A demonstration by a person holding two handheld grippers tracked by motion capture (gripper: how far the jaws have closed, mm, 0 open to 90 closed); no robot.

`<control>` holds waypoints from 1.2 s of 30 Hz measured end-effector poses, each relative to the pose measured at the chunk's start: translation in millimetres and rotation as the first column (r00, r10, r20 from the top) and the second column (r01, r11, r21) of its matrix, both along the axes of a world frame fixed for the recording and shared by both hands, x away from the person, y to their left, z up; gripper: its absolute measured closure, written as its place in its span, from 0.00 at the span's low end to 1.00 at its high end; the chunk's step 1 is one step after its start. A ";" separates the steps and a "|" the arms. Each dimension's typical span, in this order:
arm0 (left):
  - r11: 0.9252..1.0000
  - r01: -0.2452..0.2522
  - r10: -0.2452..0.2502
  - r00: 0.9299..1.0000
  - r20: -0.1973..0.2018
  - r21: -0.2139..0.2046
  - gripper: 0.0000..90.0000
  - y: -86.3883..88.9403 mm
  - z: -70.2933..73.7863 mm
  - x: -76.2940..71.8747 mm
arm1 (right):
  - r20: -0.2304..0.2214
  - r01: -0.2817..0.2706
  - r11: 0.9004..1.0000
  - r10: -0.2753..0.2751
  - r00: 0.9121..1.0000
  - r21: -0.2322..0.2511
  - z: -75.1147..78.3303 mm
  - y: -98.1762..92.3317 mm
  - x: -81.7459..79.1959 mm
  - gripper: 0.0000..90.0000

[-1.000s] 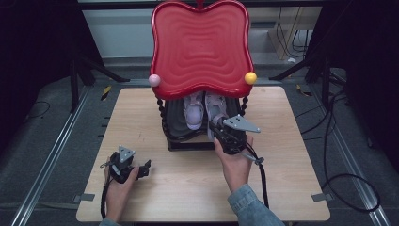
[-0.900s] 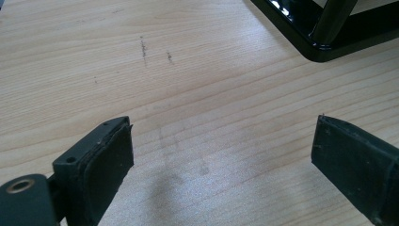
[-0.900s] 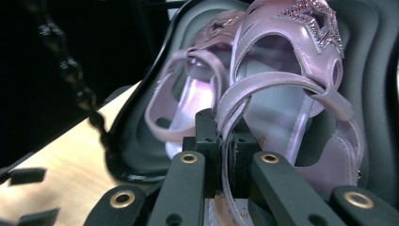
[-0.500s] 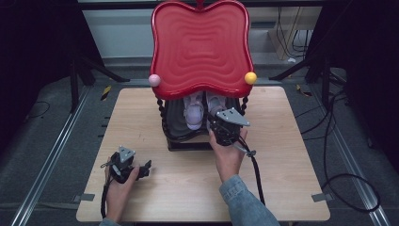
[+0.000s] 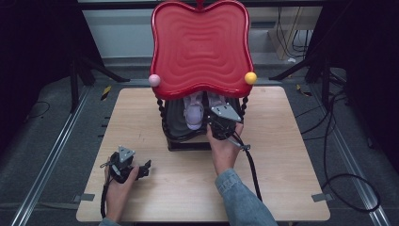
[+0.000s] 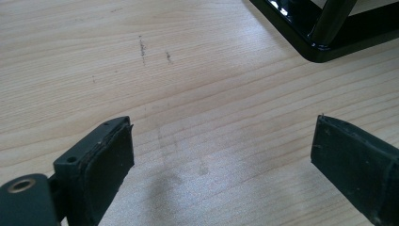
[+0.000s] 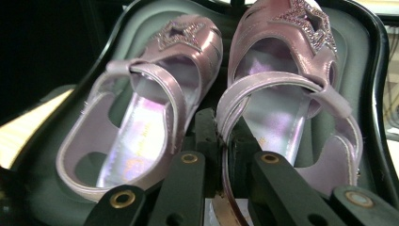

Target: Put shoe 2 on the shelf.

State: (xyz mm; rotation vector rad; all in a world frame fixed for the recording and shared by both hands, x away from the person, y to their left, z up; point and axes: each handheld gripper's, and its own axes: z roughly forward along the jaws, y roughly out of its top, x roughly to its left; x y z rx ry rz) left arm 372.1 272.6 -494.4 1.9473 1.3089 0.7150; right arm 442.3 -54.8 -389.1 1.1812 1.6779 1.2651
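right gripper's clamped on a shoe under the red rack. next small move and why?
Probably draw the right hand-held gripper back toward the person, lifting slightly. It is shut on the inner heel edge of the right-hand pink shoe, which lies beside the other shoe on the black lower tray under the red top shelf, so headroom looks tight.

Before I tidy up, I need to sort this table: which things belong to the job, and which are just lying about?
In the job: pink star-trimmed sandals; black lower shelf; right claw, shut on a sandal's edge.
Lying about: red wavy tray top; pink ball; yellow ball; left claw, open.
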 end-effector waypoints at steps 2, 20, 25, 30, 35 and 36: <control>1.000 0.000 0.000 1.000 0.000 -0.001 0.06 0.2 0.1 -0.1 | -0.003 0.007 1.000 -0.007 1.000 -0.015 -2.0 0.8 0.8 0.96; 1.000 0.006 -0.006 1.000 -0.002 -0.002 0.06 -1.1 0.1 -0.4 | -0.019 0.016 0.999 -0.016 1.000 -0.032 -15.1 11.9 10.9 0.96; 1.000 0.004 -0.004 1.000 -0.001 -0.006 0.06 -0.7 0.3 -0.4 | -0.019 0.018 0.999 -0.018 1.000 -0.032 -17.0 14.9 12.7 0.94; 1.000 0.002 -0.002 1.000 0.000 -0.007 0.06 -0.3 0.6 -0.6 | -0.022 0.016 0.999 -0.017 1.000 -0.041 -17.3 15.2 13.0 0.90; 1.000 0.005 -0.005 1.000 -0.002 -0.007 0.06 -1.1 0.4 -0.5 | -0.031 0.026 0.999 -0.026 0.999 -0.028 -17.2 12.7 12.5 0.82; 1.000 0.006 -0.006 1.000 -0.001 -0.007 0.06 -1.1 0.4 -0.5 | -0.032 0.026 0.999 -0.026 0.999 -0.028 -17.1 12.0 12.0 0.81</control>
